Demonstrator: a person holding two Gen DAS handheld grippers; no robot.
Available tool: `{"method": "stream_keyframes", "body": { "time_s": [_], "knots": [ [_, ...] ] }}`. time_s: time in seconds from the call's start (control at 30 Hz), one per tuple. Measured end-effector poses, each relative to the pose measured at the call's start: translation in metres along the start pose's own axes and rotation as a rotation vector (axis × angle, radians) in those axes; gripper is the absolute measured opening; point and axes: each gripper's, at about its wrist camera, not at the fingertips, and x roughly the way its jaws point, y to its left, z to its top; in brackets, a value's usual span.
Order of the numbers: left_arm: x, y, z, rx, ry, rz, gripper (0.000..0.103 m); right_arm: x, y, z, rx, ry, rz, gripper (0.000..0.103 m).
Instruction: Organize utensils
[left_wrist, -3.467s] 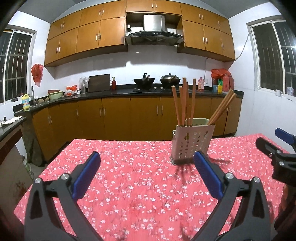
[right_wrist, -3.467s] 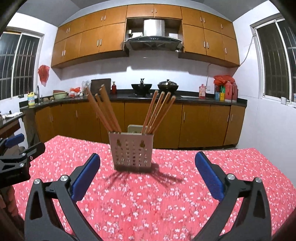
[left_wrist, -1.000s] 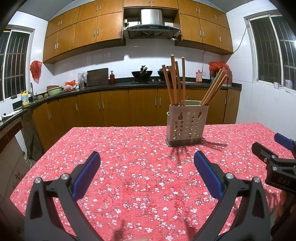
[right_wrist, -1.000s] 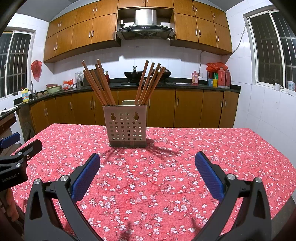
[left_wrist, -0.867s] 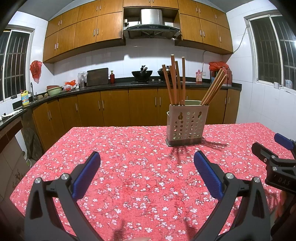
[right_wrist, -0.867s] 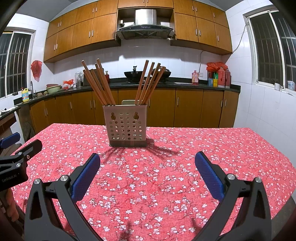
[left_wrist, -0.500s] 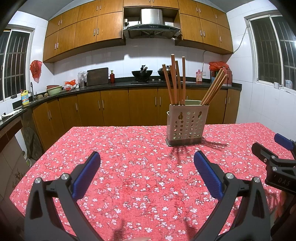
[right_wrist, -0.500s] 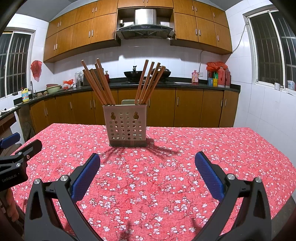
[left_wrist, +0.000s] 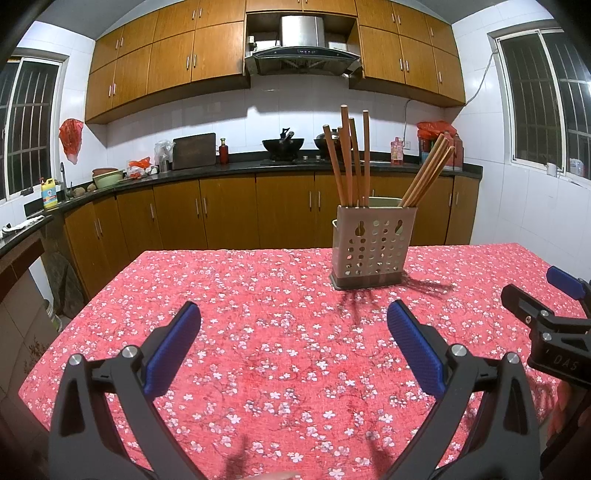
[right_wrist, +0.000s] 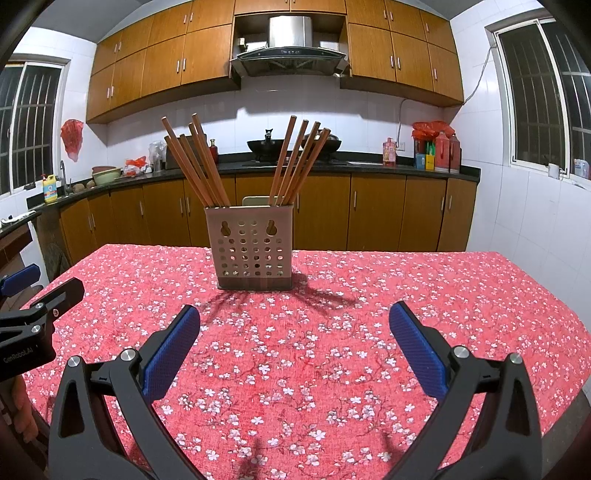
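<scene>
Chopstick holder (right_wrist: 254, 246) stood dead ahead of right gripper (right_wrist: 294, 328), sticks near-upright; left gripper (left_wrist: 294, 328) farther; both agape, empty.

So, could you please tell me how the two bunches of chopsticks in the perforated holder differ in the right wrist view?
The left bunch of chopsticks leans left, while the right bunch of chopsticks leans right. The left bunch stands in the left side of the perforated holder, the right bunch in its right side. Both are plain brown wood, upright in the same holder on the floral tablecloth, untouched by either gripper.
</scene>
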Motion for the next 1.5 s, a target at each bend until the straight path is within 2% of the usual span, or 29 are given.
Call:
{"method": "stream_keyframes", "body": {
  "time_s": [1.5],
  "knots": [
    [0.0035,0.0009,-0.0032,-0.013,0.013,-0.002,0.099,0.0011,-0.0004,-0.0013,0.002,0.006,0.002,0.101]
  ]
}}
